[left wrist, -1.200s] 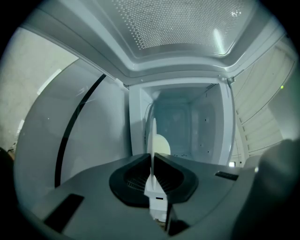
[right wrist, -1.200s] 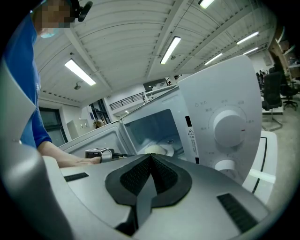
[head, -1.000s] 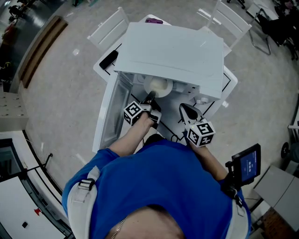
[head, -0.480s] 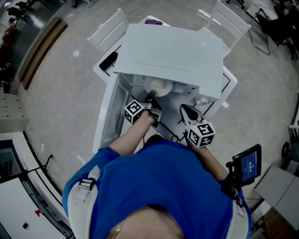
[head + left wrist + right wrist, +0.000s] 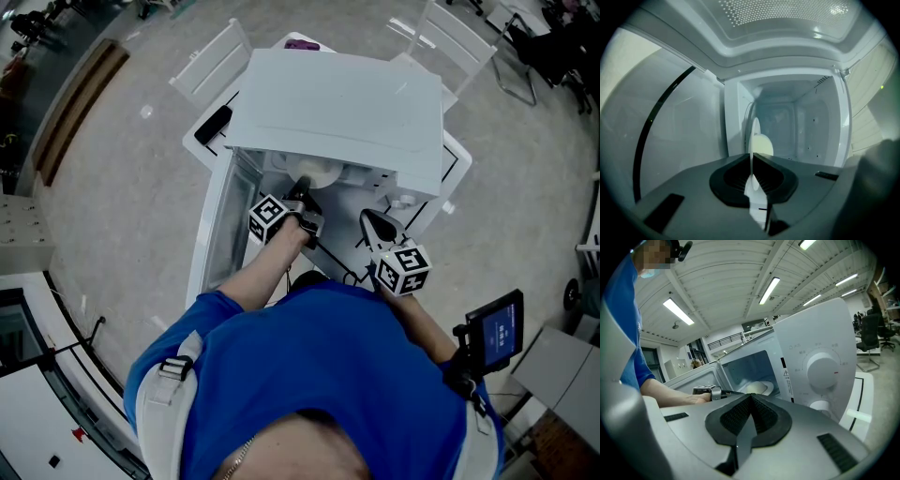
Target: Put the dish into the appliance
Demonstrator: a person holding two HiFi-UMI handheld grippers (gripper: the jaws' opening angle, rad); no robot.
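Left claw [image 5: 302,192] pushed dish [image 5: 318,171] deeper into microwave [image 5: 337,94].

Left gripper [image 5: 301,190]: jaws pinched on the rim of the white dish [image 5: 755,137], pointing forward and slightly down.
Right gripper [image 5: 378,225]: jaws together, nothing between them, tilted slightly down.
Left forearm [image 5: 265,269]: bare, stretched forward.

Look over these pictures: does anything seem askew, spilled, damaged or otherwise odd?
Nothing stands out. The left gripper is shut on the rim of the dish, just inside the microwave, whose door stands open. The right gripper is shut and empty outside it. No spill or damage shows.
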